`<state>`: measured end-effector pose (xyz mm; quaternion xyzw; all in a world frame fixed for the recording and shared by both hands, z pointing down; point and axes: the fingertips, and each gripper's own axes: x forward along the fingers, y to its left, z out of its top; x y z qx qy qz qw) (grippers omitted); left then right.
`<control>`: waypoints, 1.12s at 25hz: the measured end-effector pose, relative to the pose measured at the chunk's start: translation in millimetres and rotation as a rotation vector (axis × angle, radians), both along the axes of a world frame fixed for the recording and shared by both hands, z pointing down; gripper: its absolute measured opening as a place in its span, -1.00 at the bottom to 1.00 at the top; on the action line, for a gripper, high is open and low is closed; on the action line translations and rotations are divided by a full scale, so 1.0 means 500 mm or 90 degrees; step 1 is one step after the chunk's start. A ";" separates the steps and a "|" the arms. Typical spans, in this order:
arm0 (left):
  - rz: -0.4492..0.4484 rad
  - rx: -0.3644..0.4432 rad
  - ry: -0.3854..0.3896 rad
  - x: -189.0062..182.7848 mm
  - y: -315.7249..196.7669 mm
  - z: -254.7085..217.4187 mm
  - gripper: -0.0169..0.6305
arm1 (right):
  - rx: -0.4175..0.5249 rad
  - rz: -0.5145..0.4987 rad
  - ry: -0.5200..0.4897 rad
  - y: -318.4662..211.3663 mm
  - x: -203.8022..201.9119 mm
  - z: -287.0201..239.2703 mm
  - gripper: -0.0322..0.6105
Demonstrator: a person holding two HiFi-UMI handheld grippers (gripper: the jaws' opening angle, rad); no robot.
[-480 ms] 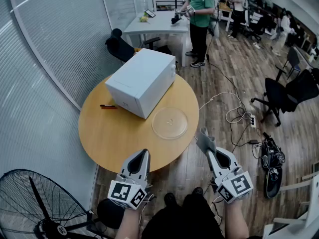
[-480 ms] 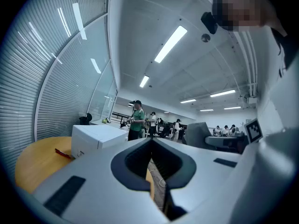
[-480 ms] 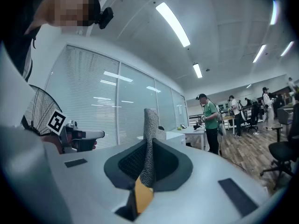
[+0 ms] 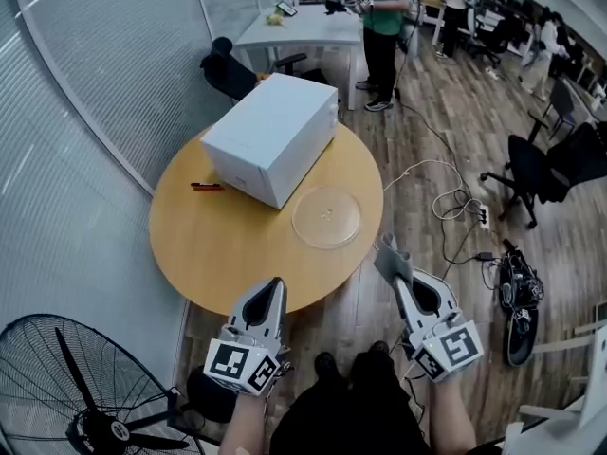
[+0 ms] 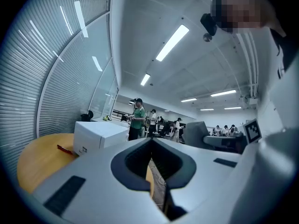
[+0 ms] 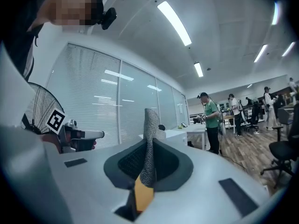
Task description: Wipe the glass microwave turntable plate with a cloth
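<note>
The clear glass turntable plate [image 4: 327,216] lies flat on the round wooden table [image 4: 218,254], near its right edge, in front of the white microwave [image 4: 273,136]. My right gripper [image 4: 387,252] hovers off the table's near right edge, short of the plate, shut on a grey cloth [image 4: 390,263]. In the right gripper view the cloth [image 6: 150,125] stands up between the shut jaws of that gripper [image 6: 148,146]. My left gripper [image 4: 275,286] sits at the table's near edge, shut and empty. In the left gripper view its jaws [image 5: 152,143] meet with nothing between them.
A red pen [image 4: 207,187] lies on the table left of the microwave. A standing fan [image 4: 85,396] is at the lower left. Cables and a power strip [image 4: 465,211] trail on the wood floor at the right. A person in green [image 4: 384,17] stands by a far desk.
The head view has tipped slightly, so the table sits a little higher in the picture. Both grippers keep their places and the cloth stays held.
</note>
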<state>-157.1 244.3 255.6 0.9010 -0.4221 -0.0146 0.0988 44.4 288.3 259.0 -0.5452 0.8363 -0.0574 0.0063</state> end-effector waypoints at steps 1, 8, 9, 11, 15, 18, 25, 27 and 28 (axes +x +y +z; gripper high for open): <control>0.000 -0.001 -0.002 -0.001 0.002 0.004 -0.97 | -0.003 -0.002 -0.004 0.002 -0.004 0.004 -0.79; -0.003 -0.030 -0.006 0.012 -0.016 0.044 -0.97 | -0.045 0.005 -0.022 -0.022 0.014 0.050 -0.78; -0.004 -0.034 -0.006 0.015 -0.025 0.051 -0.97 | -0.049 0.005 -0.024 -0.032 0.020 0.056 -0.78; -0.005 -0.041 -0.004 0.020 -0.048 0.066 -0.97 | -0.057 0.005 -0.029 -0.059 0.030 0.071 -0.78; -0.020 -0.047 -0.010 0.031 -0.111 0.086 -0.97 | -0.074 -0.003 -0.029 -0.135 0.047 0.105 -0.78; -0.030 -0.055 -0.021 0.051 -0.162 0.098 -0.97 | -0.078 -0.020 -0.033 -0.199 0.066 0.114 -0.78; -0.078 -0.078 -0.054 0.113 -0.274 0.113 -0.97 | -0.088 -0.072 -0.032 -0.350 0.120 0.122 -0.78; -0.091 -0.086 -0.064 0.132 -0.301 0.119 -0.97 | -0.091 -0.093 -0.032 -0.386 0.131 0.124 -0.78; -0.099 -0.091 -0.067 0.141 -0.311 0.124 -0.97 | -0.093 -0.104 -0.032 -0.402 0.135 0.127 -0.78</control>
